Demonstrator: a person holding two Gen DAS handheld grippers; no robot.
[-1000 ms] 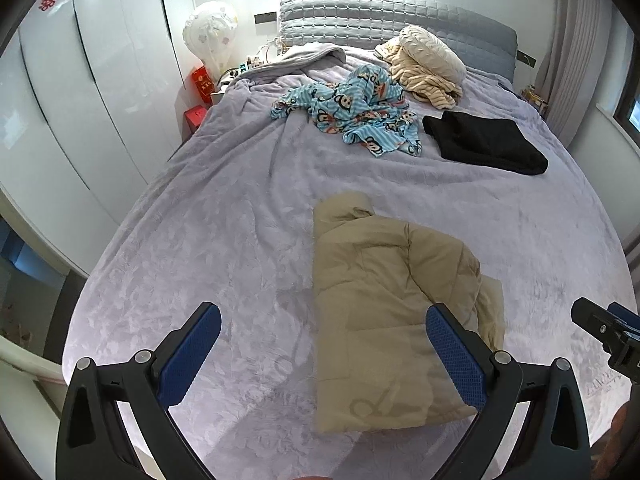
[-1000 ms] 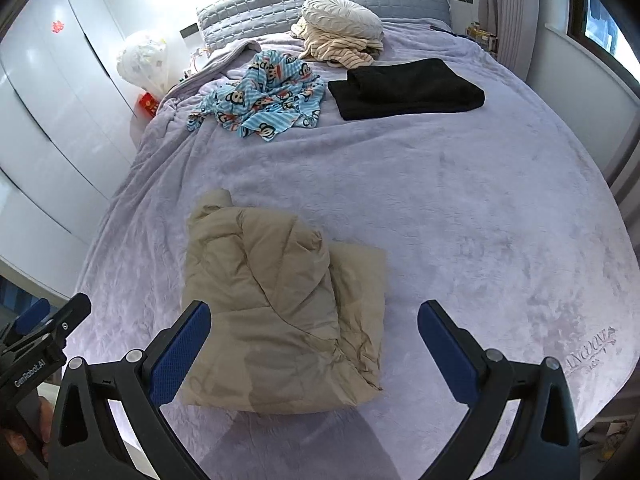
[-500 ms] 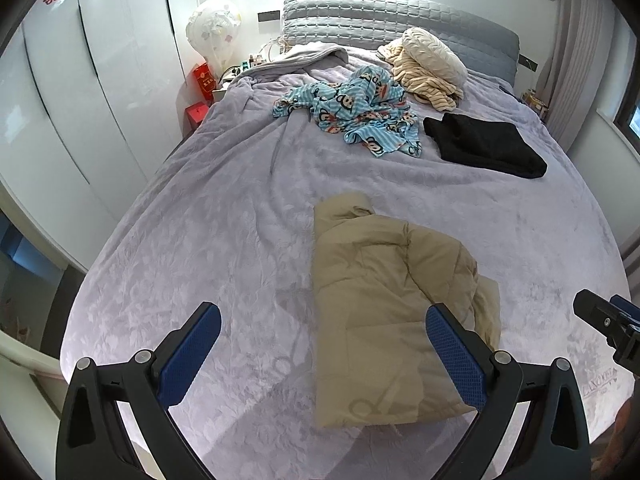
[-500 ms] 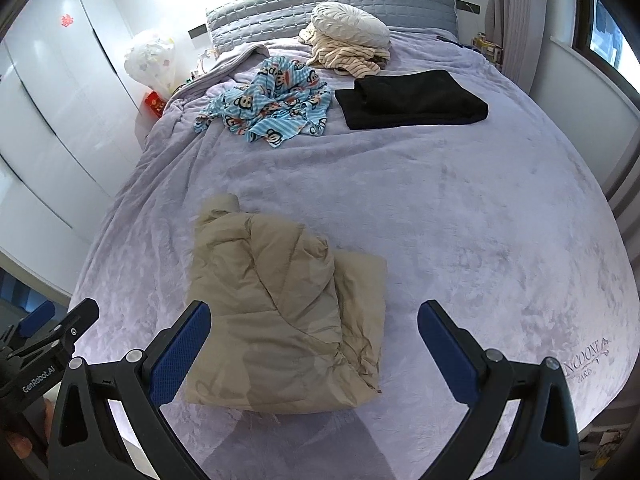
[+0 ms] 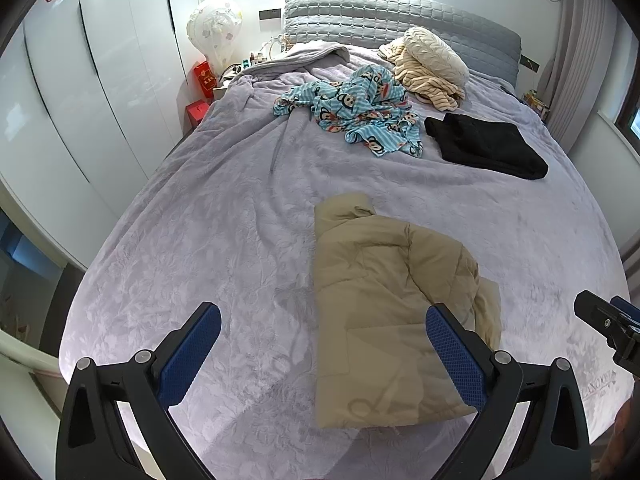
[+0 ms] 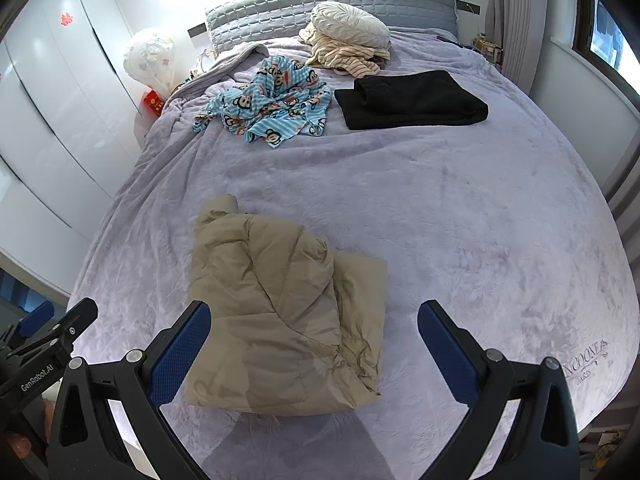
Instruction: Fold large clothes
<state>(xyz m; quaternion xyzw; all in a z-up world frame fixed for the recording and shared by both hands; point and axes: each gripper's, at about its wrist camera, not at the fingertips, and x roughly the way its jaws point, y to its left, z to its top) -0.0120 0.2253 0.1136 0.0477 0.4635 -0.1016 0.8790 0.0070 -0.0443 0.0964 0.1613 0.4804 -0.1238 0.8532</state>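
A tan puffer jacket (image 5: 392,304) (image 6: 280,320) lies folded into a thick bundle near the foot of the lilac bed (image 5: 200,240) (image 6: 480,220). My left gripper (image 5: 320,320) hovers open above the bed's near edge, its right finger over the jacket's lower part. My right gripper (image 6: 314,312) is also open and empty, with its left finger over the jacket's lower left corner. Each gripper shows at the edge of the other's view. Farther up lie a blue monkey-print garment (image 5: 360,112) (image 6: 272,104), crumpled, and a folded black garment (image 5: 484,146) (image 6: 412,100).
A cream striped cloth with a round cushion (image 5: 432,64) (image 6: 348,40) sits by the grey headboard (image 5: 400,16). White wardrobe doors (image 5: 80,100) line the left side. A nightstand with red boxes (image 5: 204,80) stands at the bed's head. Curtains (image 5: 580,60) and a window are on the right.
Both grippers have drawn slightly back and up from the bed, so the jacket sits a bit farther off. The jacket and the other clothes have not moved.
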